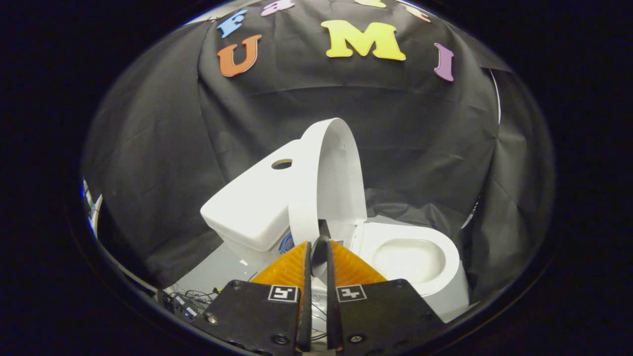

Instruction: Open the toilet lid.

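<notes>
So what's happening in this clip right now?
A handheld pair of tongs is working on a white toilet. The lid already stands upright, close to the tank, and the bowl is uncovered. The tongs' fingers are nearly closed at the lid's lower edge; whether they actually press on it isn't clear.

white toilet lid (pixel 341 173), white tank (pixel 252 202)

Draped black cloth wall (pixel 163 148), grey floor (pixel 217 269)
</notes>
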